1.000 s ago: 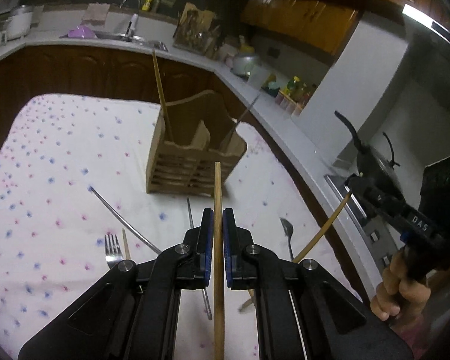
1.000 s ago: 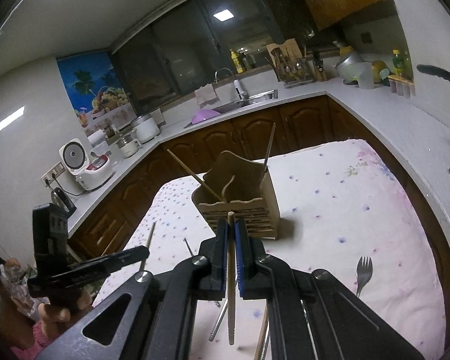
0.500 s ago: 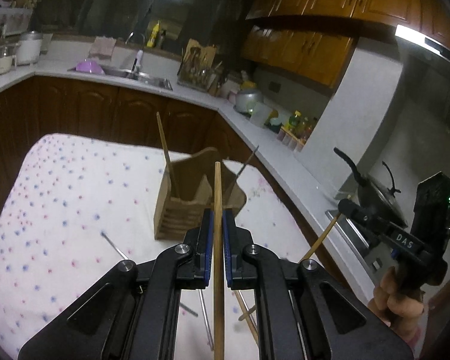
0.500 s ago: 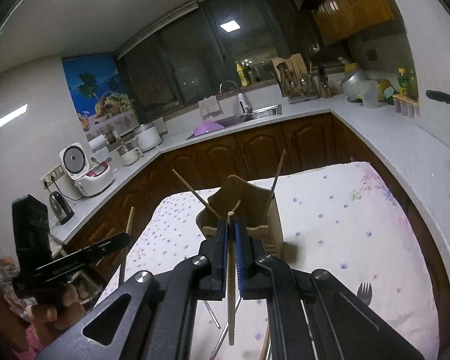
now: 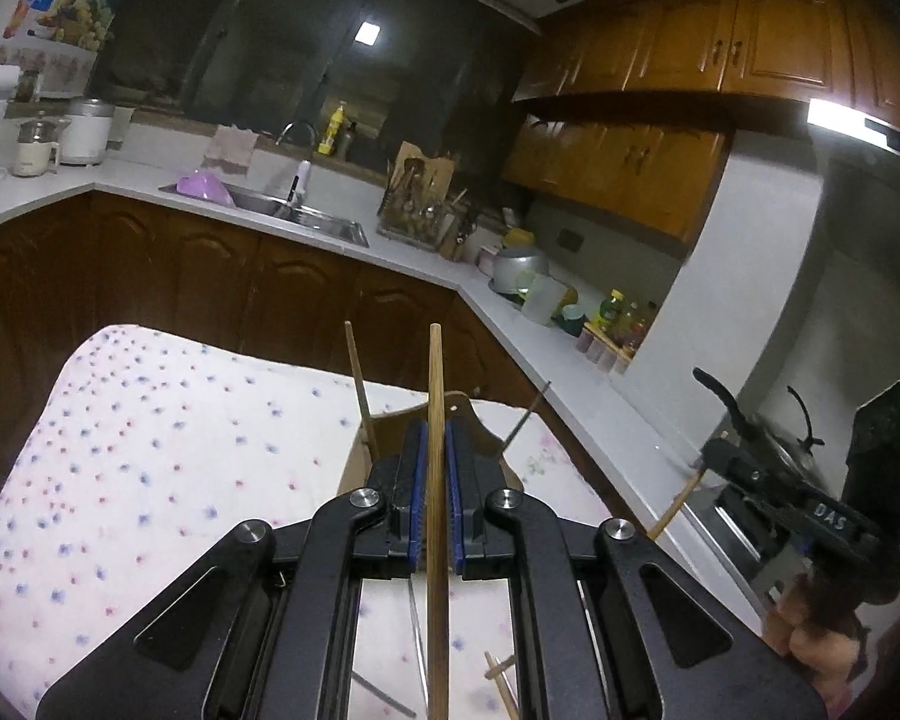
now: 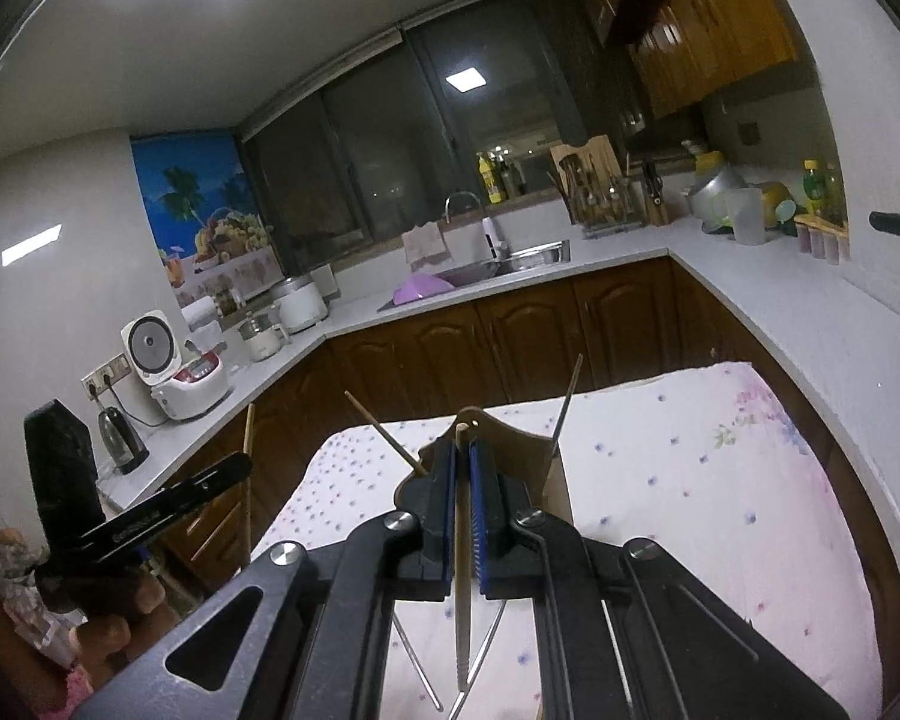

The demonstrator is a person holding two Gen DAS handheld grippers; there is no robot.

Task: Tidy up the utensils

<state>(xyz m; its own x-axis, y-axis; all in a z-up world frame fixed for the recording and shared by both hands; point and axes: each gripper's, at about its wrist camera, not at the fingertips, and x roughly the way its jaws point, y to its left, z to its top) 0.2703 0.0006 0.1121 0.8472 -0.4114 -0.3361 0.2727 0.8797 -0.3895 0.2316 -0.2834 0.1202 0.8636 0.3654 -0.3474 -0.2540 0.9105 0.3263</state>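
In the left wrist view my left gripper (image 5: pixel 434 429) is shut on a long wooden chopstick (image 5: pixel 435 372) that sticks up past the fingertips. The wooden utensil holder (image 5: pixel 354 468) sits just behind it, mostly hidden, with a wooden chopstick (image 5: pixel 357 384) and a thin metal stick (image 5: pixel 528 417) standing in it. In the right wrist view my right gripper (image 6: pixel 461 450) is shut on a pale chopstick (image 6: pixel 463 540), in front of the holder (image 6: pixel 528 450). Each gripper also shows at the side of the other's view, the right gripper (image 5: pixel 720 450) and the left gripper (image 6: pixel 234 468).
The holder stands on a table with a flower-dotted cloth (image 5: pixel 150 450). Loose metal sticks (image 6: pixel 414 660) and a wooden chopstick (image 5: pixel 498 672) lie on it near me. A white counter (image 5: pixel 570 360) with a sink (image 5: pixel 306 216) runs behind and to the right. A dark pan (image 5: pixel 750 420) sits at the right.
Both grippers have risen and tipped upward with their chopsticks still held. The holder has sunk behind the fingertips, and the fork and spoon on the cloth have left view.
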